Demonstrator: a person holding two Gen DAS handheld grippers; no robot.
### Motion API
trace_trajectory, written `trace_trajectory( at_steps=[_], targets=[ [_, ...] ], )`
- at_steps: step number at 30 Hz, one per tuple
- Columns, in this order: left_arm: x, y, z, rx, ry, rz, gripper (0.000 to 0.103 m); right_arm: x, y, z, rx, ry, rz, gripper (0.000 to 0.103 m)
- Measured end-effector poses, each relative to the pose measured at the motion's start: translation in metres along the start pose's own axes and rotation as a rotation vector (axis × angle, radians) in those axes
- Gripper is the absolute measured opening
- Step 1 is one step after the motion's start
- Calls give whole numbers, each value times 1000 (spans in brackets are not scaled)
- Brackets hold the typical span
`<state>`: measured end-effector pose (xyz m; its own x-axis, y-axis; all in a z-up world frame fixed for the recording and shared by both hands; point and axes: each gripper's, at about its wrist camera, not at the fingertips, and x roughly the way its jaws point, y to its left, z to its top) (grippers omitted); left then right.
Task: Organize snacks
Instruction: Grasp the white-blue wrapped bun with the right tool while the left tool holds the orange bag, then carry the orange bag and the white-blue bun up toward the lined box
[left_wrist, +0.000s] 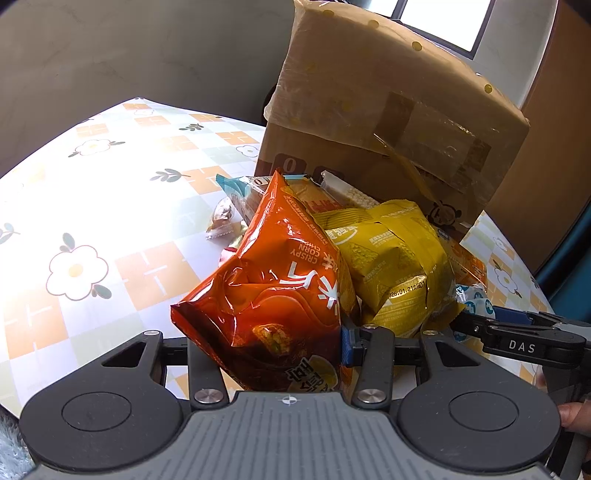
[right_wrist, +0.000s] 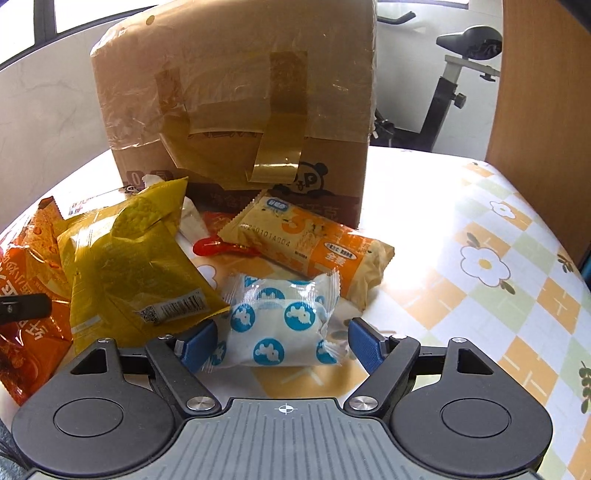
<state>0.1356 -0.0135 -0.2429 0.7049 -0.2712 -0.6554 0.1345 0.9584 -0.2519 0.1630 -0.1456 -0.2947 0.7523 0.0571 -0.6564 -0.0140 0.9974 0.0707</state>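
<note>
Clamped in the left gripper (left_wrist: 269, 347), an orange corn-chip bag (left_wrist: 273, 280) lies in front of the taped cardboard box (right_wrist: 236, 107). Before that box too, the right gripper (right_wrist: 282, 345) stands spread around a blue-and-white wrapped snack (right_wrist: 277, 325), its right pad clear. Yellow bag (right_wrist: 136, 266) and orange-cream bar (right_wrist: 314, 247) lie nearer the box.

Snacks heaped on a flowered table (right_wrist: 480, 266)

A taped cardboard box (right_wrist: 236, 110) stands behind the snack packets (right_wrist: 280, 325) mid-surface.
</note>
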Motion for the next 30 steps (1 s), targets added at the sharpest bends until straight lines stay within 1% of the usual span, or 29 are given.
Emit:
trace_trajectory(
  at_steps=[3, 5, 7, 8, 10, 11, 13, 16, 23, 30],
  targets=[
    [0, 0, 0, -1, 0, 0, 49, 4, 1, 3, -11, -15, 3, 75],
    [0, 0, 0, 1, -1, 0, 49, 9, 2, 4, -20, -13, 9, 72],
    [0, 0, 0, 2, 0, 0, 49, 13, 3, 4, -23, 6, 26, 64],
    [0, 0, 0, 4, 0, 0, 49, 12, 4, 3, -23, 3, 33, 62],
    [-1, -1, 1, 13, 0, -1, 47, 7, 7, 2, -29, -13, 29, 52],
    [-2, -2, 1, 21, -2, 2, 47, 4, 6, 2, -26, -20, 33, 52],
    [-4, -5, 2, 36, -7, 5, 46, -1, 4, 0, -4, -27, 49, 46],
    [-8, -7, 2, 46, -17, 3, 45, -10, 0, -3, 24, -48, 46, 41],
    [-27, -10, 1, 61, -54, 8, 44, -30, -8, -9, 60, -84, 19, 39],
    [-50, -10, -1, 57, -110, 30, 44, -54, -17, -12, 90, -156, -12, 39]
  ],
)
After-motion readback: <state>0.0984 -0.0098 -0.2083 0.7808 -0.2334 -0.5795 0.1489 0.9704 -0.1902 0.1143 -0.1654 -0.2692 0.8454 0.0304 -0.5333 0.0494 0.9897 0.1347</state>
